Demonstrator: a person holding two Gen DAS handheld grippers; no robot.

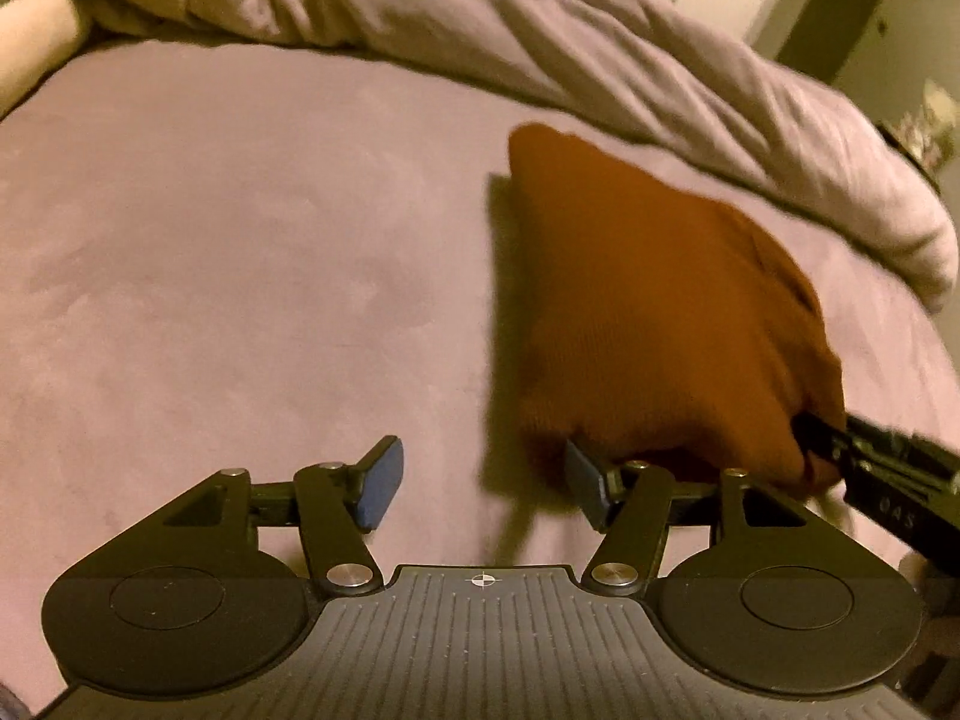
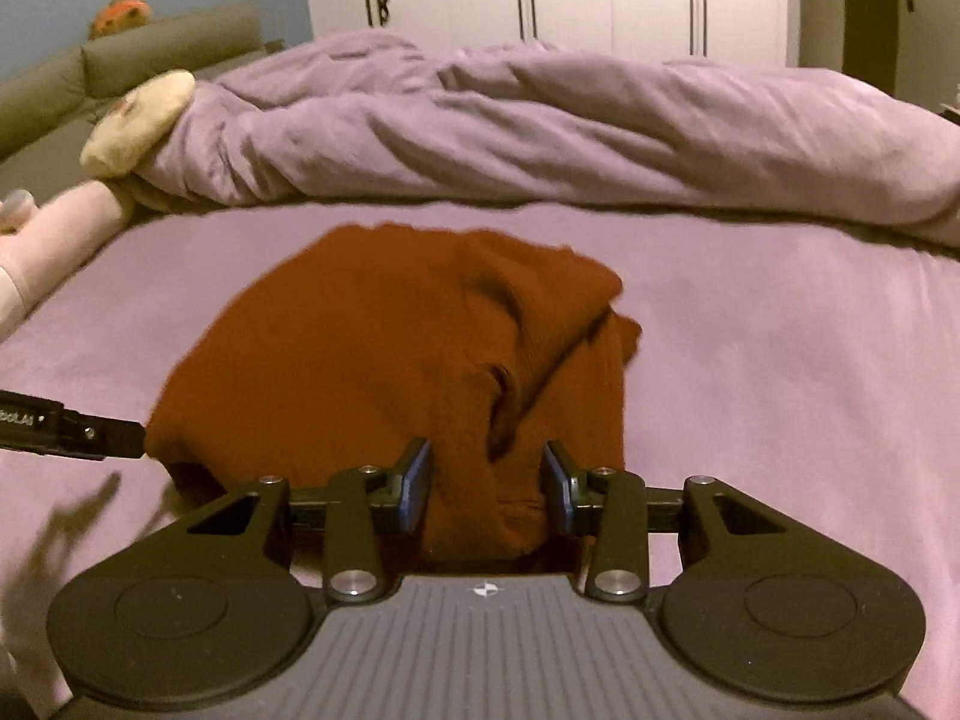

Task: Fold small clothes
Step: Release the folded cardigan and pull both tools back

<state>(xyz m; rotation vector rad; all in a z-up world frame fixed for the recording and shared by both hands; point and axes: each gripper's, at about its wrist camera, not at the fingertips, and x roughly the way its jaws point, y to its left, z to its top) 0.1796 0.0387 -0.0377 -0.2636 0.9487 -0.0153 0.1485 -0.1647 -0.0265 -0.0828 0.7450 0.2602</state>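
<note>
On the bed (image 2: pixel 780 360), my right tongs (image 2: pixel 486 483) half-open around the garment (image 2: pixel 372 360), left tongs (image 1: pixel 483 483) open, empty; loose bunch may slip, unfold.

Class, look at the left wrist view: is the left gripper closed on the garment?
No. The left gripper stands open over bare sheet, and the garment lies outside its right finger.
</note>
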